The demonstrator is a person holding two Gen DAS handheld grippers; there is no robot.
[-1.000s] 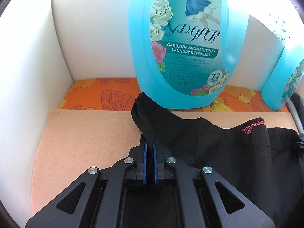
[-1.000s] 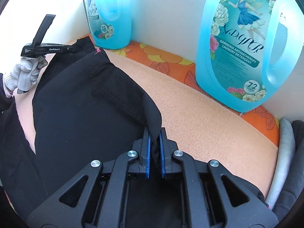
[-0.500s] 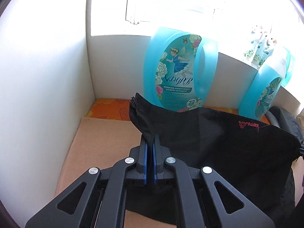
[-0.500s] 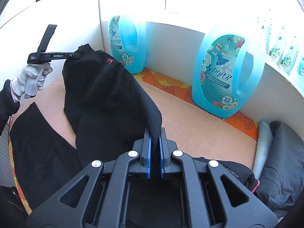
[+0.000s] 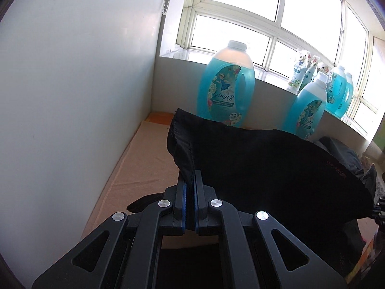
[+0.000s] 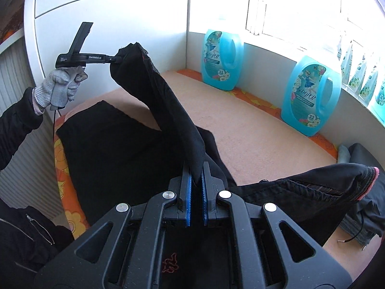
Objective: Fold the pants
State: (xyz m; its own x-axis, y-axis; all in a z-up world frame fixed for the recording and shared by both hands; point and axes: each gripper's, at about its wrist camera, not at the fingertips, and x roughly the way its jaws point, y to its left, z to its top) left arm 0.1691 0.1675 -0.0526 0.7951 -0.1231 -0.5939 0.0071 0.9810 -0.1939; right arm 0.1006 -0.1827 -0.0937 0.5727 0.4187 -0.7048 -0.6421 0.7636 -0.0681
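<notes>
Pinching one end of the lifted edge of the black pants [image 6: 168,110], the right tool [image 6: 196,185] is pressing its blue pads together on the cloth, nearest the lens in the right wrist view. The left tool [image 5: 190,187] is clamping the other end of that edge in the same way. The pants are hanging between the two tools above the peach mat [image 6: 252,125], with their lower part lying on it.

Risks, judged from this pose: each tool is gripping only a narrow bite of cloth, so a hard pull between them could be enough to drag a corner free. The slack middle may be sagging and bunching, giving a crooked fold. Farther off, the detergent bottles [image 6: 222,60] are standing along the wall, so a wide sweep could be knocking one over.

Differences between views: the right wrist view is showing the gloved left hand [image 6: 60,89] holding its tool, the spread lower part of the pants, and dark clothing [image 6: 361,156] piled at the right. The left wrist view is showing instead the stitched hem at the pinched corner, the white side panel [image 5: 72,96], and the window [image 5: 264,12] beyond.
</notes>
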